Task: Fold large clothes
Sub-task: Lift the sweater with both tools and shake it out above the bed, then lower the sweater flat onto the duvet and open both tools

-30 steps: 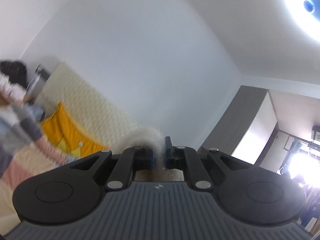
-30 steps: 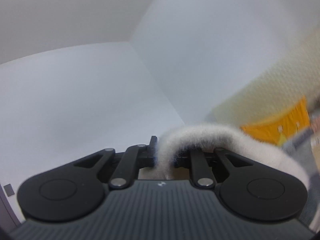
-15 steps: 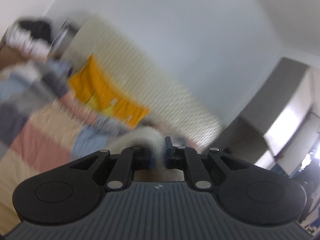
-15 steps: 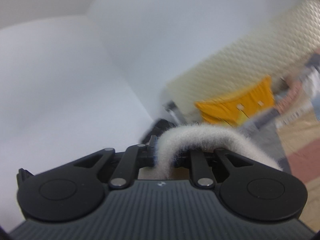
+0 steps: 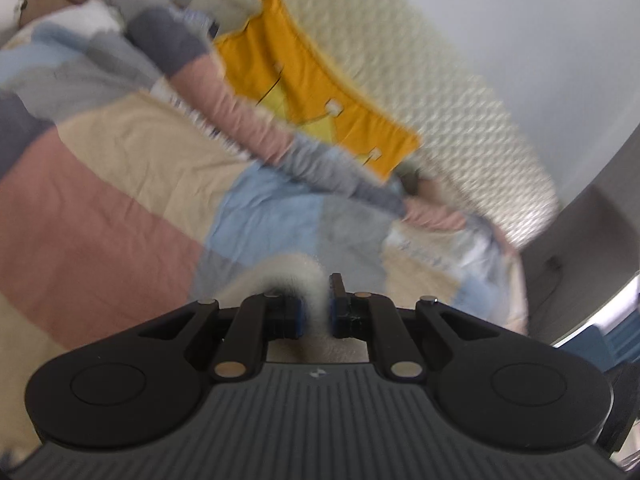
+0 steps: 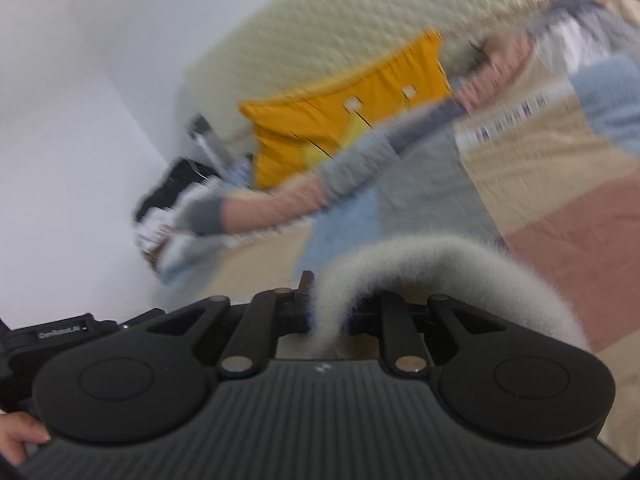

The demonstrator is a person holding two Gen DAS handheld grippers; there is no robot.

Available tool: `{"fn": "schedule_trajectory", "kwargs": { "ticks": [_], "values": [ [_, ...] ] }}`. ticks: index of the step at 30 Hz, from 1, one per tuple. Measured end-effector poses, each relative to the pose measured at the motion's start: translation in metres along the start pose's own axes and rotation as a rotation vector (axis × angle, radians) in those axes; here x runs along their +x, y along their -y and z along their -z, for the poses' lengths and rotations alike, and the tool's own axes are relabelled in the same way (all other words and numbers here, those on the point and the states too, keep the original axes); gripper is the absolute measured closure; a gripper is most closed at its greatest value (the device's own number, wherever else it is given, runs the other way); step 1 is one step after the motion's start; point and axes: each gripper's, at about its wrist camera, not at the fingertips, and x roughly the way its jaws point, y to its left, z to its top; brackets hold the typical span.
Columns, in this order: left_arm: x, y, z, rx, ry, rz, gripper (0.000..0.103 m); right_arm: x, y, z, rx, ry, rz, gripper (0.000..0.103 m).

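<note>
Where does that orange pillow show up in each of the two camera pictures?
Left wrist view: the orange pillow lies upper centre, running down to the right against the cream headboard.
Right wrist view: the pillow sits upper centre, also below the headboard.
Shared landmark: the patchwork quilt.

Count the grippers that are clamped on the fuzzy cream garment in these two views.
2. The left gripper pinches a fold of the fuzzy cream garment between its jaws; the right gripper clamps another part, which arches over to the right. The rest of the garment is hidden.
</note>
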Motion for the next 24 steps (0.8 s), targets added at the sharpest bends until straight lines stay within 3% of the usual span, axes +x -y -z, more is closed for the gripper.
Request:
{"fn": "schedule_trajectory", "kwargs": {
  "ticks": [8,11,16,17,18,19,20,21,24],
  "values": [
    [0.115,-0.049,0.008,0.038,-0.152,-0.143,0.088,0.105,0.06,0.041,0.094,-0.17,0.079,0.085],
    [0.129,-0.062,0.013,0.024,-0.166,-0.137,0.088,0.111,0.064,0.048,0.082,-0.164,0.067,0.086],
    [0.116,-0.054,0.011,0.038,-0.166,-0.126,0.088,0.105,0.062,0.046,0.113,-0.173,0.064,0.083],
    [0.109,-0.049,0.011,0.053,-0.166,-0.131,0.085,0.106,0.063,0.045,0.139,-0.18,0.069,0.079],
    [0.102,-0.043,0.011,0.067,-0.166,-0.133,0.081,0.104,0.063,0.043,0.17,-0.189,0.065,0.064],
    [0.095,-0.037,0.011,0.08,-0.163,-0.136,0.068,0.102,0.061,0.041,0.199,-0.193,0.049,0.044],
    [0.086,-0.031,0.011,0.095,-0.159,-0.138,0.055,0.099,0.059,0.04,0.215,-0.191,0.033,0.034],
    [0.078,-0.025,0.012,0.108,-0.157,-0.147,0.051,0.094,0.054,0.039,0.21,-0.186,0.026,0.025],
    [0.049,-0.011,0.013,0.114,-0.172,-0.16,0.046,0.072,0.031,0.038,0.108,-0.18,0.053,0.025]
  ]
}}
